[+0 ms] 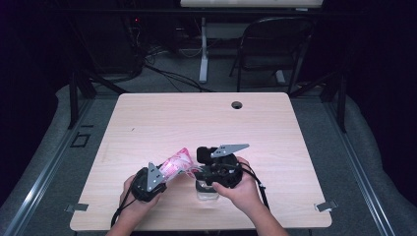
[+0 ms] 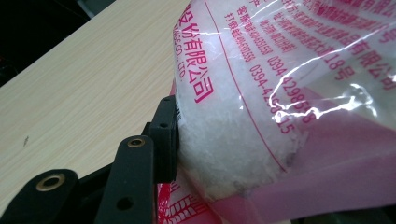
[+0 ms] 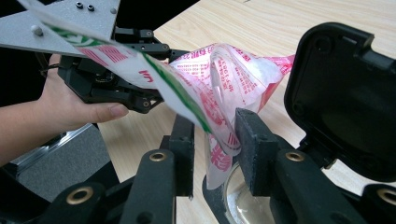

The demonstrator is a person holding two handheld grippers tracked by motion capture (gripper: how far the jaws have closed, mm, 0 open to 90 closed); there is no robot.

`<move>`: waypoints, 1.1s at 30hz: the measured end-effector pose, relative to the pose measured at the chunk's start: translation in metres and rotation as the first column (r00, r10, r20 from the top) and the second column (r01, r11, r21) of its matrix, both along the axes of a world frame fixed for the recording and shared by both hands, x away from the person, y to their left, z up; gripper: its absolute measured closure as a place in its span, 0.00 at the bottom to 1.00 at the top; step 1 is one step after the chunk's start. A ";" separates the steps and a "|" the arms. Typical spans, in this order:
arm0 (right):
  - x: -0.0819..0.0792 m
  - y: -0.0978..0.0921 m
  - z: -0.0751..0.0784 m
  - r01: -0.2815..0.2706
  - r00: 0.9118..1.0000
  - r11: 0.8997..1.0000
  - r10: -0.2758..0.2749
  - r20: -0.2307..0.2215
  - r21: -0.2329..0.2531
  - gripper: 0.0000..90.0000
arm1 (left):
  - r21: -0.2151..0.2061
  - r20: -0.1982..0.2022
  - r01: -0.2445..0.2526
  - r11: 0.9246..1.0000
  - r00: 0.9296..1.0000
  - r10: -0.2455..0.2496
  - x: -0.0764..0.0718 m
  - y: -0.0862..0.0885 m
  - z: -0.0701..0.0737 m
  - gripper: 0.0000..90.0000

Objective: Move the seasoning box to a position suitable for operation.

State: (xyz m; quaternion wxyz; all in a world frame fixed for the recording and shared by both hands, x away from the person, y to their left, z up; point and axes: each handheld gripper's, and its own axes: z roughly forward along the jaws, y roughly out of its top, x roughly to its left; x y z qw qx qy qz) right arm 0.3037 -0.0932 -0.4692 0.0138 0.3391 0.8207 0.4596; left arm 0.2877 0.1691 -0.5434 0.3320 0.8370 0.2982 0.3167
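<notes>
So we've got the pink-and-clear printed plastic bag of white powder (image 1: pixel 176 164) held up off the light wooden tabletop (image 1: pixel 196 118) in the lower middle of the high view, stretched between both grippers. Our left gripper (image 1: pixel 164 175) sits at the lower left of that frame with its jaws pinching the fat end of the bag; in the left gripper view 1 black pad presses right into the white powder, and the other jaw is hidden behind the bag. Our right gripper (image 3: pixel 212 140) has its 2 jaws closed on the thin, twisted end of the bag, dead center of the right gripper view. Just below those jaws sits a clear round container (image 3: pixel 243 205) with a black hinged lid (image 3: pixel 343 98) flipped open at the right of the frame. The left hand (image 3: pixel 70 107) shows at the left there.
</notes>
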 end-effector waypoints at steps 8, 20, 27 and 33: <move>-0.001 0.000 -0.001 -0.006 1.000 1.000 0.006 -0.006 -0.003 0.76 | 0.024 0.013 -0.003 1.000 1.000 0.002 -0.001 0.000 0.000 0.66; -0.001 -0.002 0.000 0.000 1.000 1.000 0.001 -0.008 0.006 0.74 | 0.018 0.022 -0.027 0.999 0.999 0.026 -0.001 0.005 0.003 0.66; -0.001 -0.003 -0.001 0.001 1.000 1.000 -0.001 -0.014 0.001 0.72 | 0.023 0.042 -0.041 0.999 0.998 0.040 -0.002 0.008 0.007 0.66; 0.000 -0.007 0.001 0.008 1.000 1.000 -0.008 -0.016 0.012 0.71 | 0.023 0.058 -0.054 0.998 0.997 0.053 -0.002 0.011 0.009 0.66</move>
